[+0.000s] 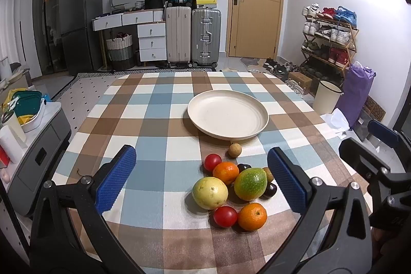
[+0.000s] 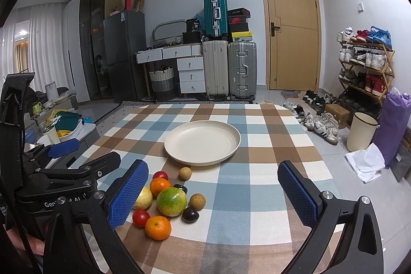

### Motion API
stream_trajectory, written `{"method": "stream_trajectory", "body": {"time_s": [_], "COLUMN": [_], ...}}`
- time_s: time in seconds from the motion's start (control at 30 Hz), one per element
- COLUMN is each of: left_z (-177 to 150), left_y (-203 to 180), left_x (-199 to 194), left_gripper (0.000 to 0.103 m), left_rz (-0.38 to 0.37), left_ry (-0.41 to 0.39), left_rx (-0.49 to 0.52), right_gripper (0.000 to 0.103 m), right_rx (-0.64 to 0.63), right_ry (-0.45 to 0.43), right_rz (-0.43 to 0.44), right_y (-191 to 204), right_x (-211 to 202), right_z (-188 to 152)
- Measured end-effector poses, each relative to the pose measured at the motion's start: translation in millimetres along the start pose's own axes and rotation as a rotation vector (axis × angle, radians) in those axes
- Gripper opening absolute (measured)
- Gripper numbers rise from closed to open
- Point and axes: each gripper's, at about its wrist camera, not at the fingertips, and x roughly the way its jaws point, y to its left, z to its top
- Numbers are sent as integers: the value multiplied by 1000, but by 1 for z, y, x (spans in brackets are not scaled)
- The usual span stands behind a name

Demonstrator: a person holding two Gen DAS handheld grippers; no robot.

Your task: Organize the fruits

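Both grippers, left gripper (image 1: 201, 180) and right gripper (image 2: 213, 193), hovering with fingers apart, holding nothing. Fruit cluster (image 1: 232, 186) sitting tightly packed near plate (image 1: 262, 126); grabbing one is risking nudging round neighbours, rolling across surface.

Hidden and cropped parts — fruit pile and grippers

In the right wrist view the right gripper's left finger (image 2: 128, 193) covers part of the yellow guava (image 2: 144, 198); the mango (image 1: 250, 183) half-hides a brown longan (image 1: 268, 173) — both grippers' bodies run off the bottom edge.
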Motion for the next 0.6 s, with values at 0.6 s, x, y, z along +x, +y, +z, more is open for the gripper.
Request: {"method": "stream_trajectory", "body": {"time_s": [0.6], "left_z": [-1], "left_y": [1], "left_x": [-1], "left_gripper": [102], "left_rz": [2], "left_ry": [-2], "left_rx": [3], "right_gripper": [103], "right_rx": [3], "right_ry": [2], "right_rz": [2], "right_y": [2], "right_x": [0], "right_z": [0]}}
